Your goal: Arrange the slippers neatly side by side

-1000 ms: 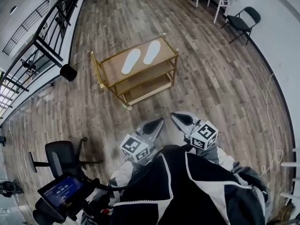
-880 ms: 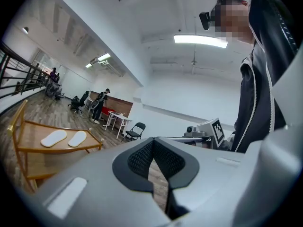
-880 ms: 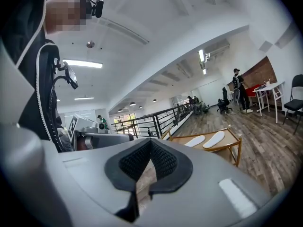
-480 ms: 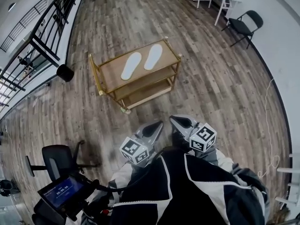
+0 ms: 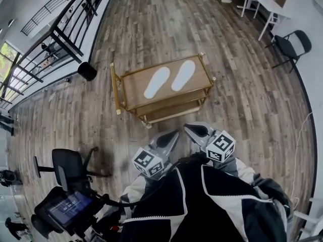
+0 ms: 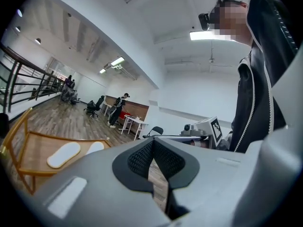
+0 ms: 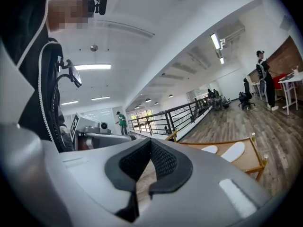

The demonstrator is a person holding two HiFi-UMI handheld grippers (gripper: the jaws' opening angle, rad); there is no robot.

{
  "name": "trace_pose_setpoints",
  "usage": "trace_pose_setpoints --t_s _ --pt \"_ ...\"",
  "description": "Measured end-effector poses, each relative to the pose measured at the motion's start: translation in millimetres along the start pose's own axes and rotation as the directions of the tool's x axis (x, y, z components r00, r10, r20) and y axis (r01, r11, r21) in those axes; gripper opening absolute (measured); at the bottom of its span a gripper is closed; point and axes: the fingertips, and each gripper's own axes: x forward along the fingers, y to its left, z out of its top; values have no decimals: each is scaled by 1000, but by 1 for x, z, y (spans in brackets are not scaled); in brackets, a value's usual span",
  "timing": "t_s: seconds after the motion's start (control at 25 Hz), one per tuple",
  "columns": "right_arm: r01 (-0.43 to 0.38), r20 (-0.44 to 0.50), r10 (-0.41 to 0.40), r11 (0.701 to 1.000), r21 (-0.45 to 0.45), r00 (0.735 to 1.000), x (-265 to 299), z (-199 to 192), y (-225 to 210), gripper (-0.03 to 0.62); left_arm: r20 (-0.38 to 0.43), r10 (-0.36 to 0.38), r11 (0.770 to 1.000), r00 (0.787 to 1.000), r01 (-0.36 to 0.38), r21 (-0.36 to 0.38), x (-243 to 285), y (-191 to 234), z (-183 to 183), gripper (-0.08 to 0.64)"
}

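Site condition: a gold-framed trolley with wooden shelves (image 5: 117,91) stands on the brown plank floor (image 5: 237,100) in the upper centre of the head view. The two white flat fabric slippers lie on its top shelf. The left slipper (image 5: 157,82) and the right slipper (image 5: 183,75) are side by side and parallel, both slanting toward the upper right, with a narrow strip of bare shelf between them. Which end is the toe cannot be told.

The left gripper (image 5: 171,134) and right gripper (image 5: 191,129) are held at the lower centre of the frame, close to the person's black-and-white jacket and well apart from the trolley.

In the left gripper view the left gripper (image 6: 152,150) has its jaws pressed together with nothing between them, and both slippers (image 6: 64,154) show at the lower left. In the right gripper view the right gripper (image 7: 150,148) is likewise closed and empty.

Surroundings: a black office chair (image 5: 68,165) at the lower left, and a round black bin (image 5: 87,71) beside a black railing (image 5: 65,32) at the upper left.
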Motion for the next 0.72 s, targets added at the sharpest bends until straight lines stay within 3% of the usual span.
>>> trace_pose_setpoints --t_s 0.4,0.72 --pt "-71 18 71 997 -12 997 -5 39 -112 5 20 77 996 997 -78 41 109 52 32 19" --pt "-116 19 116 993 18 993 40 59 -177 5 2 164 986 986 -164 31 140 115 53 18"
